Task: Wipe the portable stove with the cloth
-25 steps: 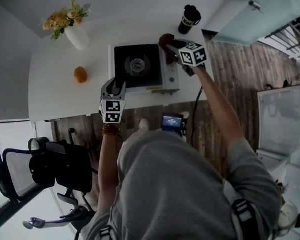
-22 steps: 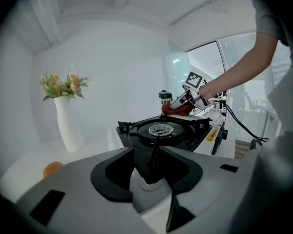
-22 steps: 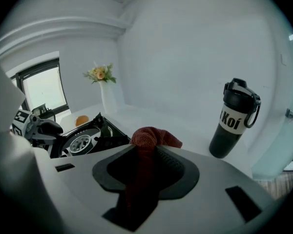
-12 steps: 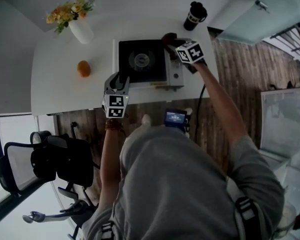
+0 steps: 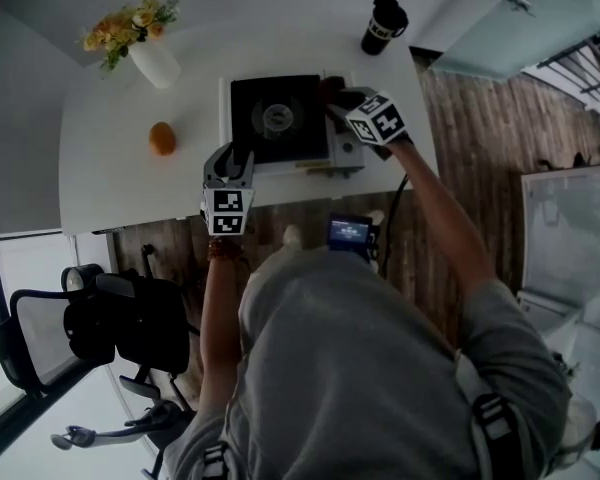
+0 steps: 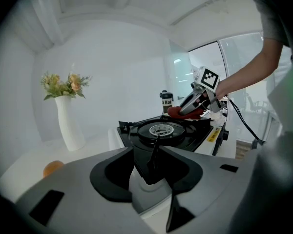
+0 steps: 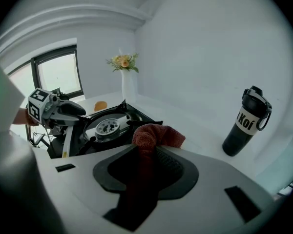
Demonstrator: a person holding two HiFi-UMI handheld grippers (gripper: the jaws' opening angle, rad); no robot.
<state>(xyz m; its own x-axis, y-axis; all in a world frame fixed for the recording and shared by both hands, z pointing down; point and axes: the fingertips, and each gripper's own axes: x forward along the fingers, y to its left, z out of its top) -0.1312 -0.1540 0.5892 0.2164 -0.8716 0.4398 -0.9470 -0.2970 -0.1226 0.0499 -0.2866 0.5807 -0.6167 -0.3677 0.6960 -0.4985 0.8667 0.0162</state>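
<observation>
red cloth (image 7: 156, 134) in right claw (image 5: 337, 102), arm reaching over stove (image 5: 276, 118).

Table (image 5: 110, 183): white, rounded at the far left corner, standing on a wooden plank floor (image 5: 460, 118).
Far left: white vase (image 5: 155, 63) of yellow and orange flowers, upright.
Left of centre: orange (image 5: 162, 138), between vase and stove, touching neither.
Centre, by the near edge: portable stove (image 5: 276, 118), black top, round burner.
Far right: black bottle (image 5: 382, 25) with white lettering, upright, apart from the stove.
</observation>
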